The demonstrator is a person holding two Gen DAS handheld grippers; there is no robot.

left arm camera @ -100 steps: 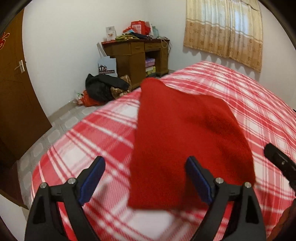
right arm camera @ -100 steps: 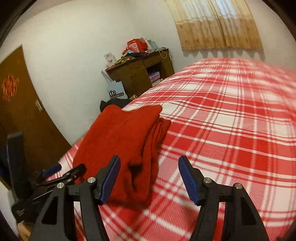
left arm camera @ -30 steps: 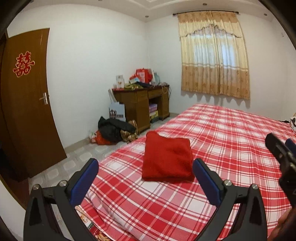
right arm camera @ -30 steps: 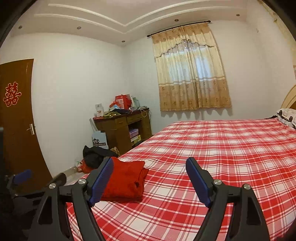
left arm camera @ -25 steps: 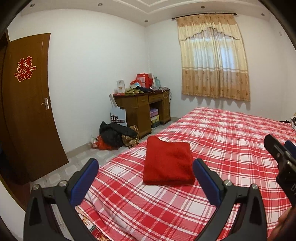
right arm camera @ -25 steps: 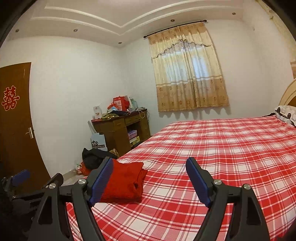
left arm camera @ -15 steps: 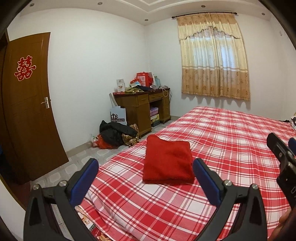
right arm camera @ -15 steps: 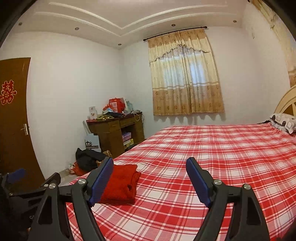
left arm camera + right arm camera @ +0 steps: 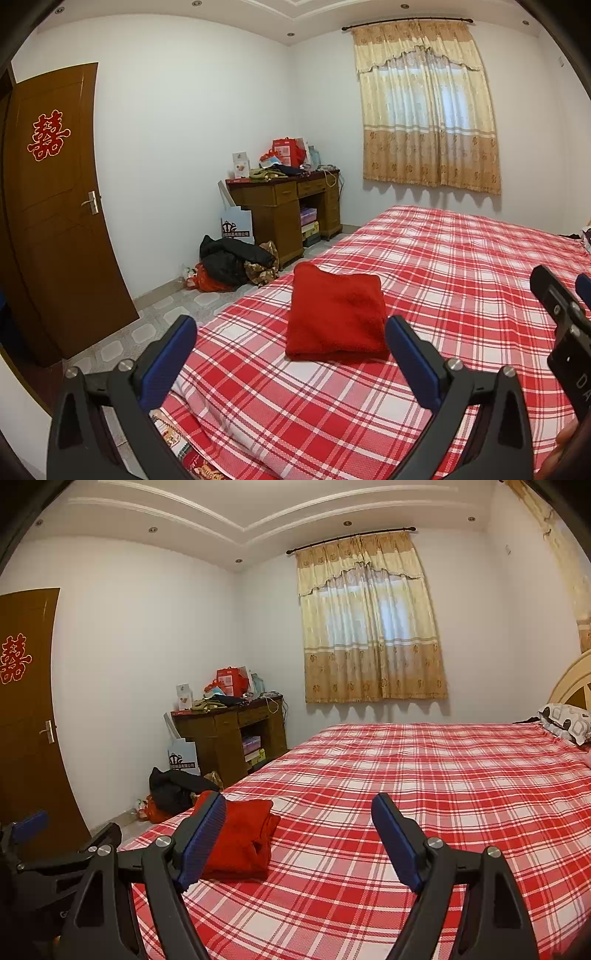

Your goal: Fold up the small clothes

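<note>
One red garment folded, both grippers backed off and empty

Left wrist view: one red knit garment (image 9: pixel 334 314) lies folded in a thick rectangular pad on the bed (image 9: pixel 461 266), near the corner closest to the door (image 9: pixel 59 221). Left gripper (image 9: pixel 288 358) hangs apart from it, fingers spread wide, nothing between them. Judged soft, light and fuzzy — it will sag and slide open if lifted by one layer. Best hold looks like the near folded edge, pinching all the layers together, or one gripper at each side. Against 3.3 s ago: the garment filled the frame then, with the fingers right over it; now it sits small and well ahead, so the gripper has drawn back and risen. Over the last second the framing barely changes.

Right wrist view: same garment (image 9: pixel 243 843) sits low left, partly behind the right gripper's (image 9: pixel 299 838) left finger; stacked layer edges show on its right side. Fingers wide, empty, over bare plaid. 3.3 s ago this gripper was close beside the garment — now pulled back, with the pillow (image 9: pixel 567 722) and the far wall in view.
</note>
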